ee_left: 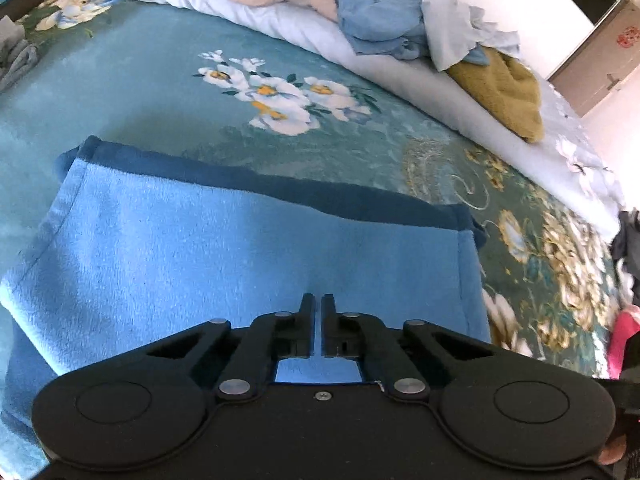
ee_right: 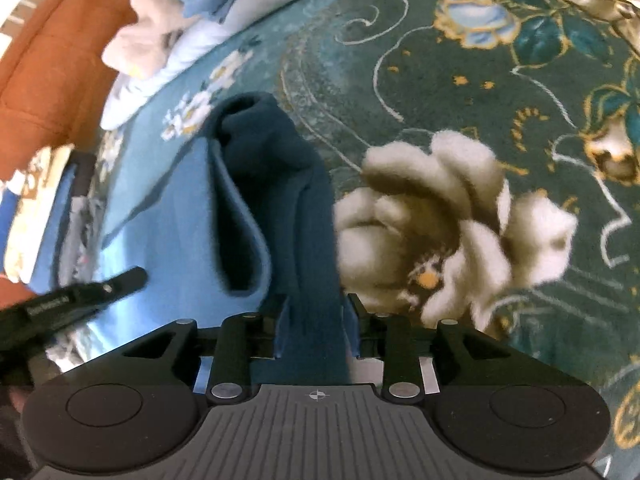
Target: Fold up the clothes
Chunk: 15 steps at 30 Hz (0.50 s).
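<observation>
A: Pinching the dark teal edge, the right gripper [ee_right: 316, 312] has the blue towel [ee_left: 248, 248] bunched between its fingers, lifted off the floral blanket [ee_left: 160, 92].

B: And the left gripper [ee_left: 318, 312]?

A: Pressed together above the towel's near part; whether it grips cloth, I can't tell.

B: So a fold is under way, likely needing that edge carried across.

A: Beyond, unfolded clothes [ee_left: 384, 16] wait along the blanket's far edge. No containers visible.

Beyond the blue towel [ee_left: 248, 248], toward 12 o'clock, the floral blanket [ee_left: 160, 92] lies bare. A heap of clothes [ee_left: 384, 12] on a white roll [ee_left: 280, 24] bars 12 to 2 o'clock; a mustard garment [ee_left: 508, 92] sits at 2.
</observation>
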Available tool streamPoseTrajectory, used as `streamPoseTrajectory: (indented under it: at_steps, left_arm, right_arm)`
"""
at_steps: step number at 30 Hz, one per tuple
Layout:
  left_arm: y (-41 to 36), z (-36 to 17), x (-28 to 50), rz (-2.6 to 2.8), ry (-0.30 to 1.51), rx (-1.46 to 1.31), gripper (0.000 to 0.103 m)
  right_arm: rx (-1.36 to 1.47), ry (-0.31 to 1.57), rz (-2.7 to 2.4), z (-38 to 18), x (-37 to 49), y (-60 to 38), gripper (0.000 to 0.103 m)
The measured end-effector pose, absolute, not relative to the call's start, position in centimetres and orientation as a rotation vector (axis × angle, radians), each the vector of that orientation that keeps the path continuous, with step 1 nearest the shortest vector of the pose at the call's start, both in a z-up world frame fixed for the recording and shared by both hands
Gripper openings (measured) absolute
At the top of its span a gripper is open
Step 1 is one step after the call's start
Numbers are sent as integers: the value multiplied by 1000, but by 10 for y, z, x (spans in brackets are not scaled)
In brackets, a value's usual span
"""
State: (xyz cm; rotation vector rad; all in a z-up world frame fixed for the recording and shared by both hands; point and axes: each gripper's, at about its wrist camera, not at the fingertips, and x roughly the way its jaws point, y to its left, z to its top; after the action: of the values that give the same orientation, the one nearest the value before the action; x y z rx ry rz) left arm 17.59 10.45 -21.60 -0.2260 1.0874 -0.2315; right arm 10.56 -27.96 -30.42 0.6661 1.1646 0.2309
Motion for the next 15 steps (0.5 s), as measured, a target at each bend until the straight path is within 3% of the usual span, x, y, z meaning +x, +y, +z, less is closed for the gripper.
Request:
streamPoseTrajectory:
  at_steps: [11,15]
  left_arm:
    - [85,-232,196,-84,1097,-271,0]
    - [79,-209,191,-81,1014,-222,0]
  right_arm:
    - [733,1197,331,-319,124,-279,35]
    - [735,1218,344,-320,132,-274,34]
